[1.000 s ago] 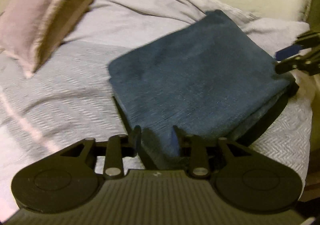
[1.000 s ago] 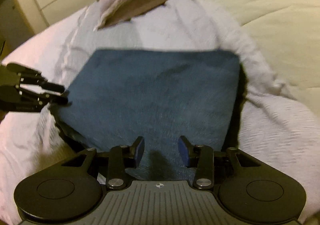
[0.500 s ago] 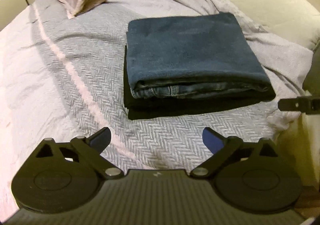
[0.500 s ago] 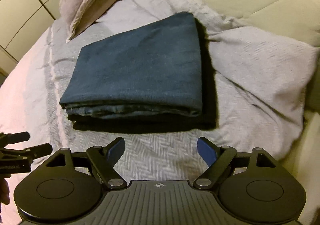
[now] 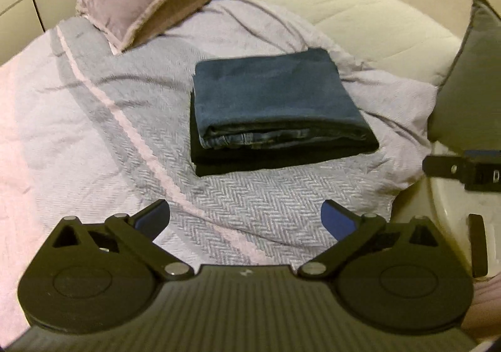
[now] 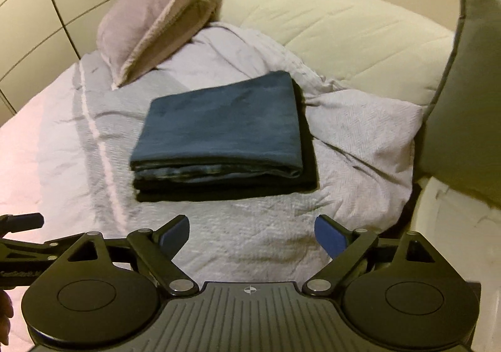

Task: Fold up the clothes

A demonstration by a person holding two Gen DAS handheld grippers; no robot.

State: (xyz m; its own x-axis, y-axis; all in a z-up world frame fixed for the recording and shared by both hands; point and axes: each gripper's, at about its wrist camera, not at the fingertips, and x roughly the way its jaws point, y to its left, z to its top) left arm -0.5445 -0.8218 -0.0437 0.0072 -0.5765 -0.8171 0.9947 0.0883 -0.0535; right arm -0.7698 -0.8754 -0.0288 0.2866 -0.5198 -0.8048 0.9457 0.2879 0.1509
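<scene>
Both tools spread wide, seemingly tilted downward

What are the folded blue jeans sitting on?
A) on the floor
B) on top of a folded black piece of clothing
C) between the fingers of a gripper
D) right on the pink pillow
B: the folded blue jeans lie on a folded black garment whose edge sticks out underneath, both on the grey bedspread, and nothing grips them.
</scene>
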